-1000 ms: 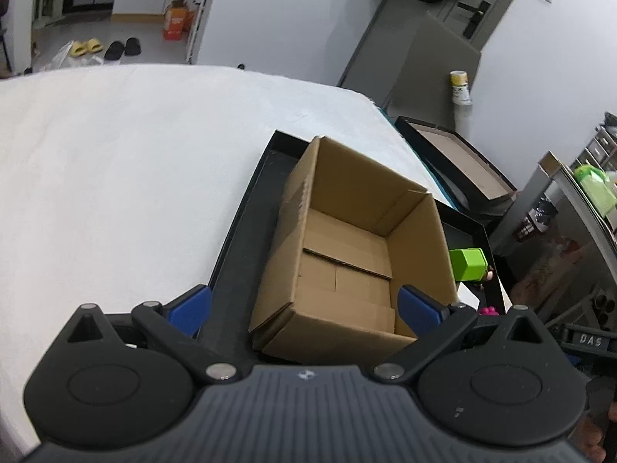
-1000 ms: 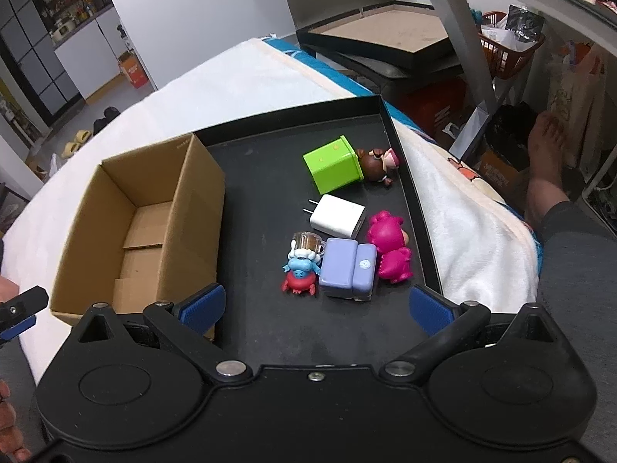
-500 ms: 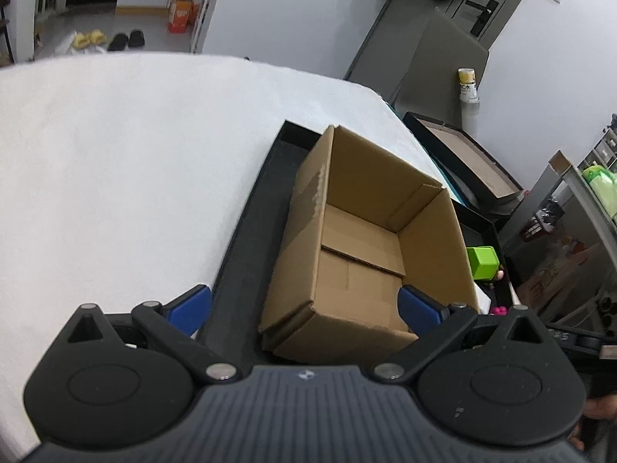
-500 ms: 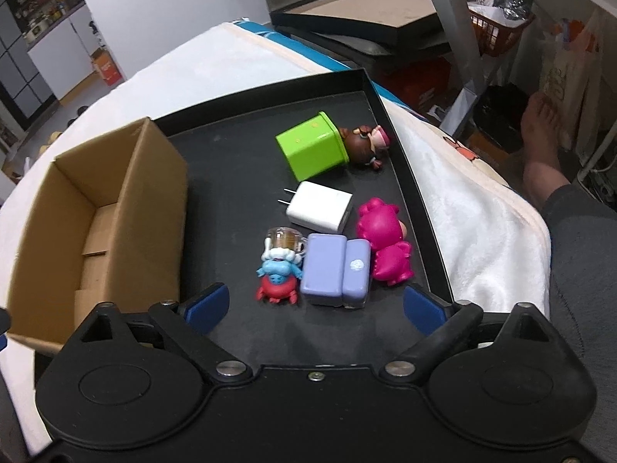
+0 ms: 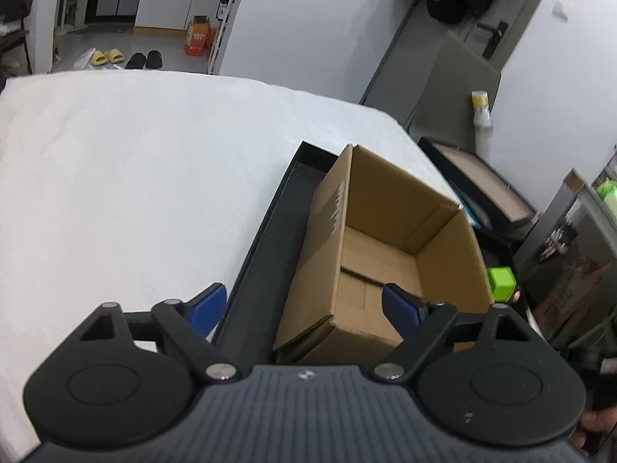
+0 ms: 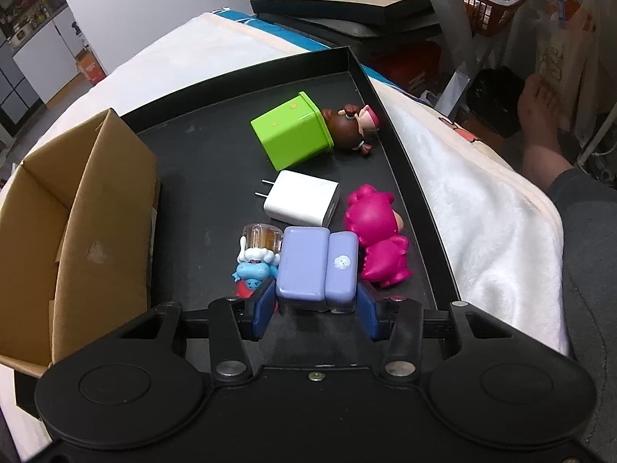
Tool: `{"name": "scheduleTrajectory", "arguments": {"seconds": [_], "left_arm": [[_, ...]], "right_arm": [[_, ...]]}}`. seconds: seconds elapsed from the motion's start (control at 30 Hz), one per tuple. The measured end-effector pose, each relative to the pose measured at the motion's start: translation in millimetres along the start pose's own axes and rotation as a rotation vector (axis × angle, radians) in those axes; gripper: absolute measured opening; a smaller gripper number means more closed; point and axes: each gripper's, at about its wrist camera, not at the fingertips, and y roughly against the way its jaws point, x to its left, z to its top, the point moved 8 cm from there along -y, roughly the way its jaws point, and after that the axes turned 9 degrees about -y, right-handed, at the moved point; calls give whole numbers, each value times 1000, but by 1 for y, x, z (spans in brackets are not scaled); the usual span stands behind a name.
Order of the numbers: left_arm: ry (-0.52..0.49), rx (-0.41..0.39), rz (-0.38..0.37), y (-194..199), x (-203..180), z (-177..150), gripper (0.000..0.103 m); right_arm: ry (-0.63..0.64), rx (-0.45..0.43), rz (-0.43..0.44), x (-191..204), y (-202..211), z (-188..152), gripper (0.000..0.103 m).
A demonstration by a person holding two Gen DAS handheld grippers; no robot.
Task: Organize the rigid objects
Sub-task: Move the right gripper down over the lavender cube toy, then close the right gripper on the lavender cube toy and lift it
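An open cardboard box (image 5: 385, 231) stands in the left half of a black tray (image 5: 262, 270). My left gripper (image 5: 304, 308) hovers over the box's near left corner. Its jaws are closing, one pad outside the box and one above its inside, and neither touches it. In the right wrist view the tray (image 6: 216, 162) holds a green cube (image 6: 293, 135), a brown-haired doll (image 6: 353, 123), a white charger (image 6: 304, 200), a pink figure (image 6: 378, 239), a small blue figure (image 6: 256, 262) and a lavender block (image 6: 316, 262). My right gripper (image 6: 315, 308) is closing, its pads against the lavender block's two sides.
The tray lies on a white cloth-covered surface (image 5: 115, 173). Beyond its far edge lies another flat black tray (image 6: 347, 0). A person's bare foot (image 6: 540, 115) and grey-clad leg are to the right, beside a metal shelf frame and bags.
My right gripper has sunk toward the toys and its wide-open jaws have come in onto the lavender block. The left gripper's jaws have narrowed somewhat, and its view has tilted up slightly.
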Motion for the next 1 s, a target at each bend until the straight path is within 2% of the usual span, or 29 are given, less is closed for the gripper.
{"name": "scheduleTrajectory", "arguments": {"seconds": [0.1,0.17,0.37,0.73,1.0], "left_arm": [[63,16,-35,-4,3,-2,77],[61,44,-41,-9,4,-5,64],[35,56,-79,-8,-3,-4,44],[46,48,-100,-5,-2,-2,29],[72,41,-101,-6,3,-1,22]], "right_arm": [[8,-3,-1,-1,3,0,44],[6,-4,3,-1,5,0,44],[27,-7,9,4,13,4,44],[83,-10,21,16,30,11,43],[124,-35,28,32,47,19,43]]}}
